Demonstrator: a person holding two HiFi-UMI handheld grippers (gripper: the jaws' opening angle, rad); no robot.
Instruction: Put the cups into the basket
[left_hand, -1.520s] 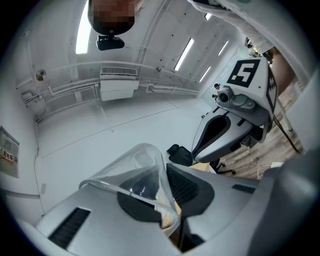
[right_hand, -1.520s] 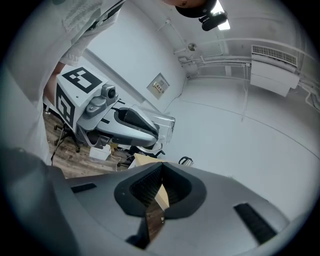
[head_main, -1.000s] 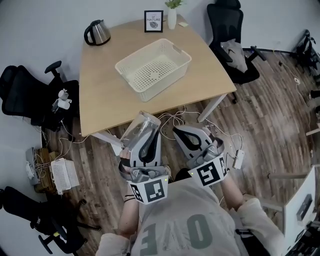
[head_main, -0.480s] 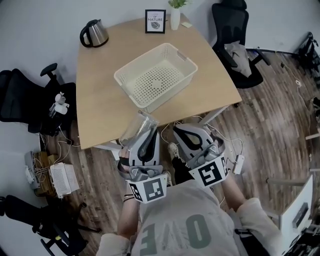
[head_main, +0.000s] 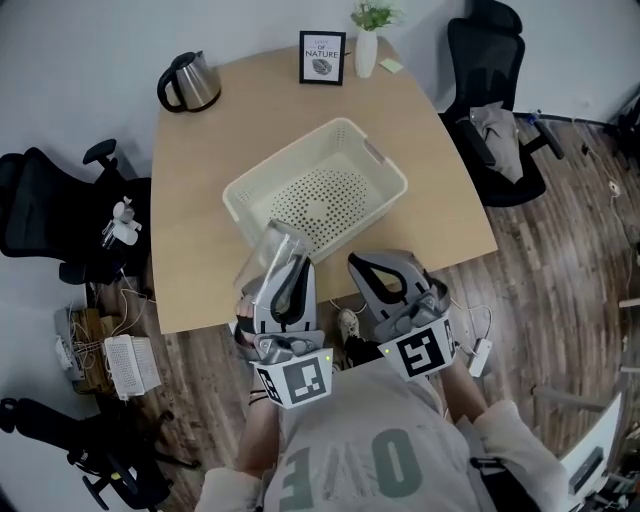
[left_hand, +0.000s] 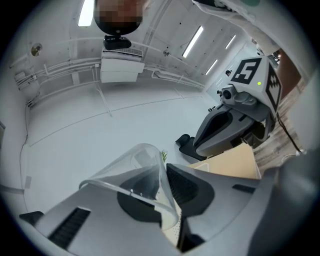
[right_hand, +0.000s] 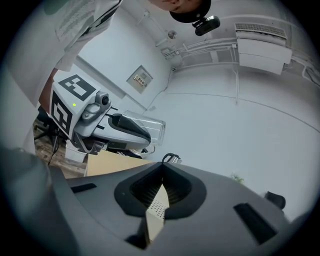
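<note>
The wooden bench (head_main: 195, 190) is carrying everything, with wide bare room lying left of the basket and behind it, and less on the right toward the angled edge. One black office chair is standing at each side, the left chair (head_main: 45, 210) and the right chair (head_main: 495, 100), both just off the bench edges. The single cream perforated basket (head_main: 385, 195) is sitting askew near the near edge and is holding nothing. Both grippers are hanging over that near edge, side by side and apart. The left gripper (left_hand: 162, 192) is pinching one clear plastic cup (left_hand: 132, 167) by its wall, the cup tilting up and forward; in the head view the cup (head_main: 268, 248) is showing against the basket's near rim. The right gripper (right_hand: 161, 187) is holding its jaws pressed together with nothing between them. Along the far edge are standing one kettle (head_main: 188, 82), one framed picture (head_main: 322, 57) and one white vase (head_main: 366, 52) with a green sprig.
</note>
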